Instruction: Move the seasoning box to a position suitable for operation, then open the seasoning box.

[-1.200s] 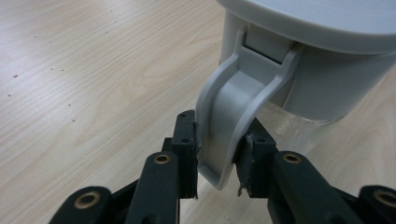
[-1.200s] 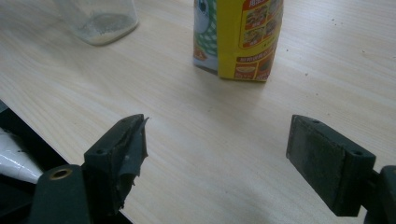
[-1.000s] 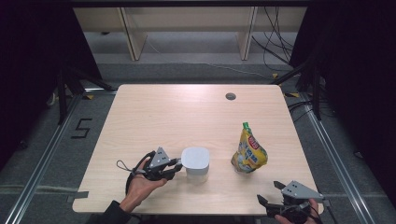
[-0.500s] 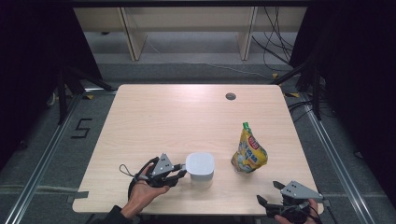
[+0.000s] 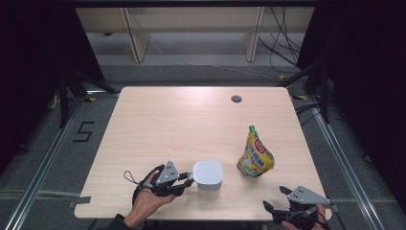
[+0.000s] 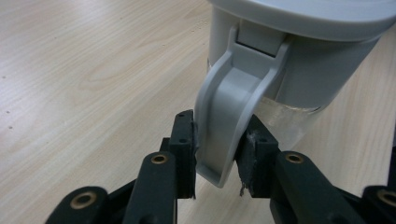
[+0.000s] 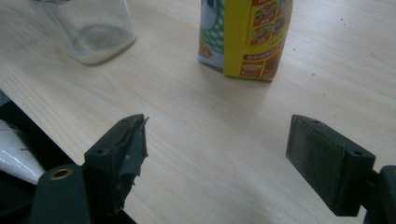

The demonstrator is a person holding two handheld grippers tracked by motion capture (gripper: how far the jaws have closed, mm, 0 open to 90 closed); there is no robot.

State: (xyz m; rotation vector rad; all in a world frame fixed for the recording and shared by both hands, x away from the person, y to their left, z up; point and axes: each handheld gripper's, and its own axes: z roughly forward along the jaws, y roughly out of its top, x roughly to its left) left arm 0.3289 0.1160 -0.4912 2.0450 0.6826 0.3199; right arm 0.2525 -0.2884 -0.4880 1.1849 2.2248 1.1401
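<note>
High view: white-lidded jar [image 5: 208, 178] near table [image 5: 191, 124] front edge
left gripper [image 6: 219, 154]: clamped on jar's latch [image 6: 229, 121]
right gripper [image 7: 217, 154]: jaws spread, nothing held

Moved closer to the near edge of the bench [image 5: 158, 115].
Slid nearer with the left gripper [image 5: 187, 179], jaws pinched on the grey latch [image 6: 229, 116] of the jar [image 5: 208, 178].
</note>
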